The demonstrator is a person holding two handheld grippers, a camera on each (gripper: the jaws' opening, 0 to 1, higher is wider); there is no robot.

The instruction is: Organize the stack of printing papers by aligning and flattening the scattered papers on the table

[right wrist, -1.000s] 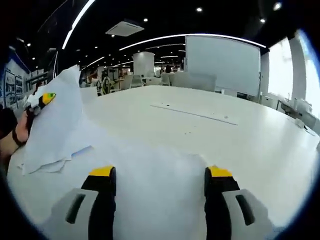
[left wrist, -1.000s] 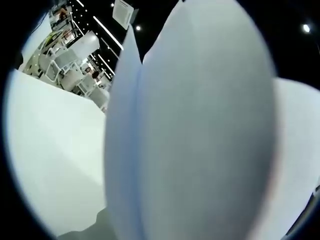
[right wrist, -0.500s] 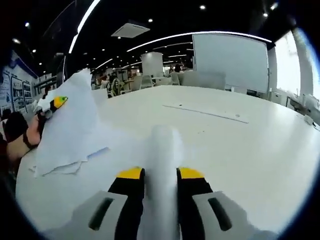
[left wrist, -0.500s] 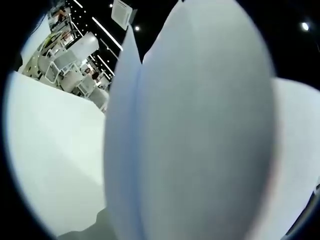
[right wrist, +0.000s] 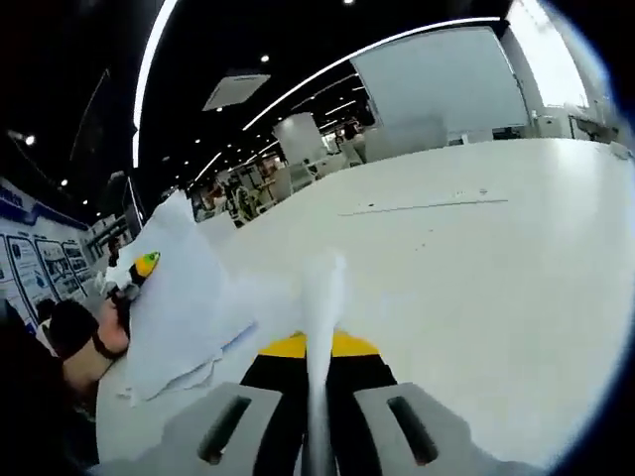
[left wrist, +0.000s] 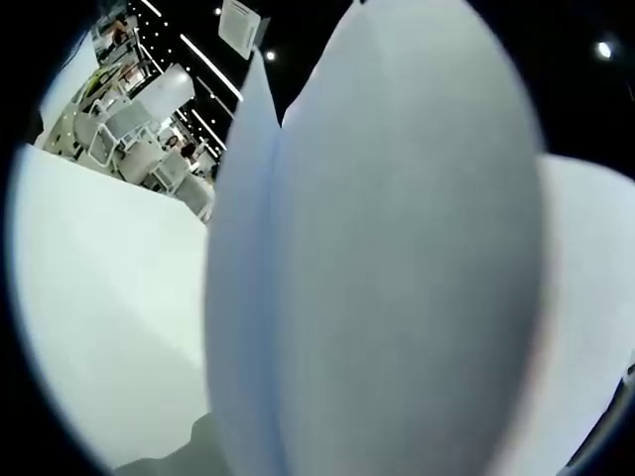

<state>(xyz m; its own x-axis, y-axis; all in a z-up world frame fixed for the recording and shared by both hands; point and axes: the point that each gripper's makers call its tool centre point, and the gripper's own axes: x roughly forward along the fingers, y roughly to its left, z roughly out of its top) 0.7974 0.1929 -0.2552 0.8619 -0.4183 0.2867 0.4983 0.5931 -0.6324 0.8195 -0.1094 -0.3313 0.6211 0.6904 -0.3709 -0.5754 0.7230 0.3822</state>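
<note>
The white table (right wrist: 516, 258) carries everything. On it the printing papers (right wrist: 189, 307) rise in a loose, tilted sheaf whose long axis runs between the two grippers. The right gripper (right wrist: 316, 347) is clenched on the near edge; across the sheaf the left gripper (right wrist: 145, 265) pinches the far, raised corner, with paper (left wrist: 397, 258) close against its own camera. Both are equally engaged.
</note>
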